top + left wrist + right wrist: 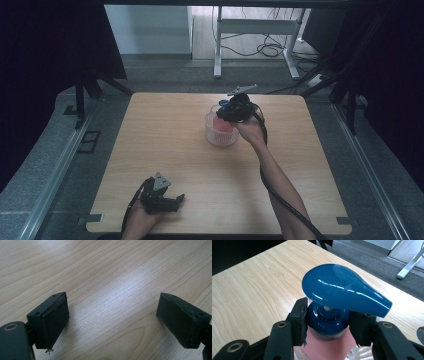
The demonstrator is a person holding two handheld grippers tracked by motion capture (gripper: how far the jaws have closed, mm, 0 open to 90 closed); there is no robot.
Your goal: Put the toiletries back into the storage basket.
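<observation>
Right gripper (328, 322): clamped on the dark blue collar of a pump bottle (329, 340), one black pad on each side of the neck, pressing in just under the pump head.
Pump head (342, 287): glossy blue, teardrop shaped, its spout end reaching out past the right-hand pad in the right gripper view.
Bottle body: pink below the collar; most of it is hidden behind the jaws, so I can't say how tall it is.
Where the bottle is: in the high view it stands in or just over the white slotted basket (220, 134), towards the far right of the table; whether its base rests on the basket floor I cannot tell from here.
Basket up close: a slice of white ribbed rim (359, 352) peeks out low down, right under the bottle.
Right hand (250, 131): comes in from the near right, forearm stretched across the table (175, 165), the gripper (235, 109) tilted over the basket with its grey plate on top.
Left gripper (112, 322): jaws spread wide, nothing between the pads, bare pale wood grain (107, 277) beneath them.
Left hand (142, 217): down at the near edge of the table, well apart from the basket, its gripper (176, 200) lying low over the wood.
</observation>
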